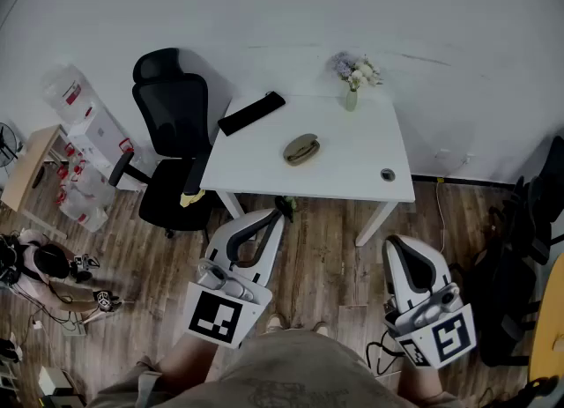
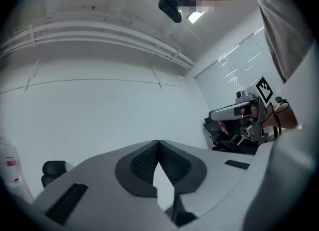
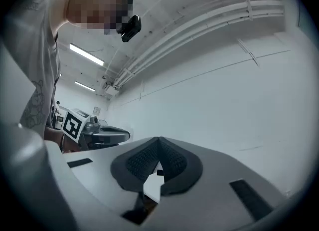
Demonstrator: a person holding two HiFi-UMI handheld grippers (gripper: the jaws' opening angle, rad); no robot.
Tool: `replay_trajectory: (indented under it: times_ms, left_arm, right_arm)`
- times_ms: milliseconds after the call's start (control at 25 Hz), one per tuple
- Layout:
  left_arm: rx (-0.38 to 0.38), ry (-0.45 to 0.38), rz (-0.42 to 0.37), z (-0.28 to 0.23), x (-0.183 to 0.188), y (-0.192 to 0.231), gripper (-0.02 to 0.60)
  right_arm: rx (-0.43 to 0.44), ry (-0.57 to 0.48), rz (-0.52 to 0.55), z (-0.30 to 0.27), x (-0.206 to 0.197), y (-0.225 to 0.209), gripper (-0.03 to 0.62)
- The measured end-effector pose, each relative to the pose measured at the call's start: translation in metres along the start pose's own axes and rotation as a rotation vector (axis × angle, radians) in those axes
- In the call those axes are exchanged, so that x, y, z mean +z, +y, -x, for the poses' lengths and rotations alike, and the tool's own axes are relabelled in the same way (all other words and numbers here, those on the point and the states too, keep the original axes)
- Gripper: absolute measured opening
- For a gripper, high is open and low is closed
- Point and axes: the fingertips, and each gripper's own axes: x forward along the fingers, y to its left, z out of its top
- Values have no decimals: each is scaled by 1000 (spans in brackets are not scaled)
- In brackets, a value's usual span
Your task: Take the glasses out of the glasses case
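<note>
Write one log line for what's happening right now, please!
phase: not started | left gripper: shut, empty | right gripper: shut, empty | glasses case: on white table, untouched

My head camera looks steeply down from well above the table (image 1: 264, 164), with my left gripper (image 1: 283, 214) and right gripper (image 1: 398, 242) low in frame. Each gripper camera sits close behind its jaws, facing the wall (image 2: 99, 120) and catching the other gripper at its edge
</note>
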Motion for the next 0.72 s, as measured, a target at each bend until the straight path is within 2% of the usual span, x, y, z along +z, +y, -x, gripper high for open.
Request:
replay_trajectory:
  times_ms: [400, 720]
  left_arm:
    - [10, -6, 13, -11, 6, -30, 15]
    - [43, 26, 38, -17, -3, -61, 15]
  right_arm:
    - [4, 26, -19, 25, -9, -25, 31]
    - [92, 18, -37, 39, -23, -34, 31]
